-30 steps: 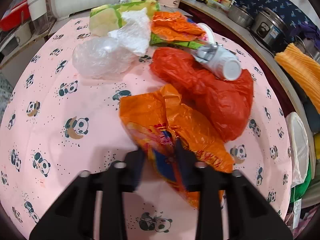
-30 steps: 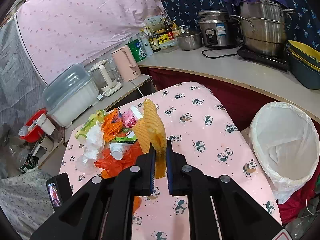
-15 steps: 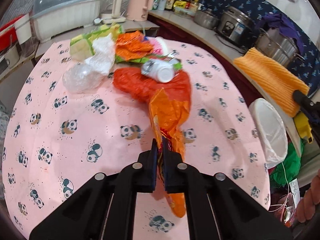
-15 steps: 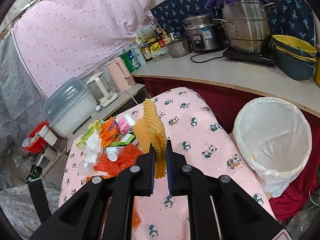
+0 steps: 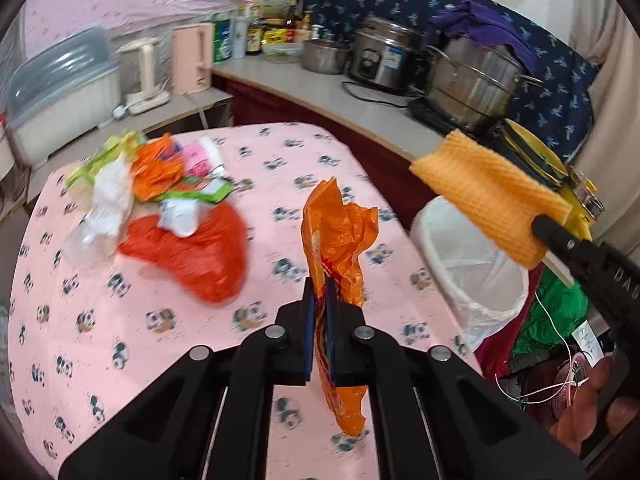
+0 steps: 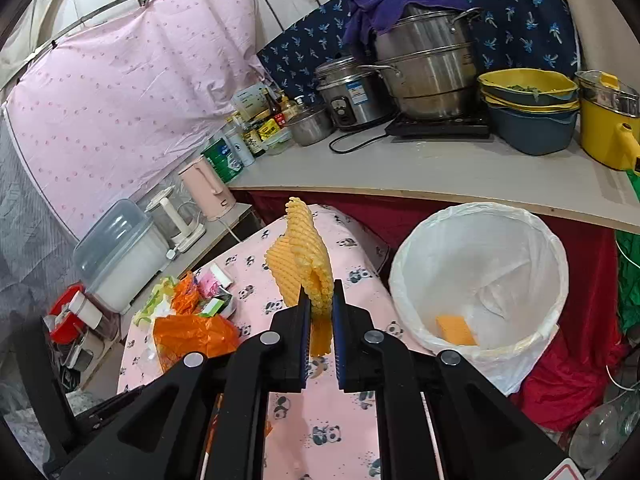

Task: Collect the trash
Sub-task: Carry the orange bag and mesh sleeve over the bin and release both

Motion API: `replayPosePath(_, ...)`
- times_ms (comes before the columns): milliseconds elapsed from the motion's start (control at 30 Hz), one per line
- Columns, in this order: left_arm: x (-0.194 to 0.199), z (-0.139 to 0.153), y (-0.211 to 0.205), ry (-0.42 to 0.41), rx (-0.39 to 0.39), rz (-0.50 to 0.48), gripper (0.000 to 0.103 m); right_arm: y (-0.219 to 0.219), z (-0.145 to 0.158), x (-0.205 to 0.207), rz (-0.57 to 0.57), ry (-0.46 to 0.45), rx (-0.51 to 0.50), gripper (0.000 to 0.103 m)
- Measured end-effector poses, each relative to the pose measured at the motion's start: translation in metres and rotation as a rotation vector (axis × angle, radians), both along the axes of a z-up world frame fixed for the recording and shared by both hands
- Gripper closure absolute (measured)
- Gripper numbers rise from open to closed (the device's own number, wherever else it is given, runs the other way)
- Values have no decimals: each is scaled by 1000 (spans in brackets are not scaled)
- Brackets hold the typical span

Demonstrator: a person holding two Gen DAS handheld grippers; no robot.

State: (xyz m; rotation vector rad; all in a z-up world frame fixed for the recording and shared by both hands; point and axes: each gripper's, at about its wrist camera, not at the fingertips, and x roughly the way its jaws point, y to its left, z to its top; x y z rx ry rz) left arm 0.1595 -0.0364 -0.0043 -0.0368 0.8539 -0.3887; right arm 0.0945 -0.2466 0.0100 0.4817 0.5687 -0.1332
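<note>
My left gripper (image 5: 319, 322) is shut on an orange plastic wrapper (image 5: 336, 232) and holds it up above the pink panda tablecloth (image 5: 132, 344). My right gripper (image 6: 321, 320) is shut on a yellow foam net sleeve (image 6: 302, 258), held near the white-lined trash bin (image 6: 480, 276); the sleeve also shows in the left wrist view (image 5: 488, 204) over the bin (image 5: 468, 260). An orange sponge piece (image 6: 456, 330) lies in the bin. A pile of trash stays on the table: a red bag (image 5: 192, 248), a white cup (image 5: 180, 214), clear and white bags (image 5: 104, 208), orange and green wrappers (image 5: 160, 164).
A counter (image 6: 440, 168) behind the table holds a rice cooker (image 6: 348, 96), a steamer pot (image 6: 428, 76), stacked bowls (image 6: 528, 108) and bottles. A pink kettle (image 5: 192, 58) and a lidded white box (image 5: 60, 92) stand at the back left. Green and red items lie by the bin on the floor.
My left gripper closed on the orange wrapper, lifted it off the table and swung right toward the bin. My right gripper carried the foam sleeve closer to the bin.
</note>
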Motion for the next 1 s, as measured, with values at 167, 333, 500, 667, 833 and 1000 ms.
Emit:
replayPosePath(167, 1, 10, -48, -31, 11, -73, 99, -32, -7, -20, -67, 7, 7, 93)
replayPosePath(333, 3, 13, -92, -37, 18, -144, 99, -63, -16, -36, -135, 17, 24, 93)
replayPosePath(500, 3, 11, -134, -54, 30, -216, 99, -89, -28, -46, -191, 32, 37, 93)
replayPosePath(667, 9, 8, -170, -58, 7, -310, 98, -108, -38, -50, -244, 52, 26, 93)
replayPosePath(833, 22, -2, -201, -29, -27, -379, 98, -124, -49, -49, -282, 74, 31, 93)
replayPosePath(1000, 29, -12, -223, -19, -16, -403, 98, -135, -57, -47, -311, 90, 34, 93)
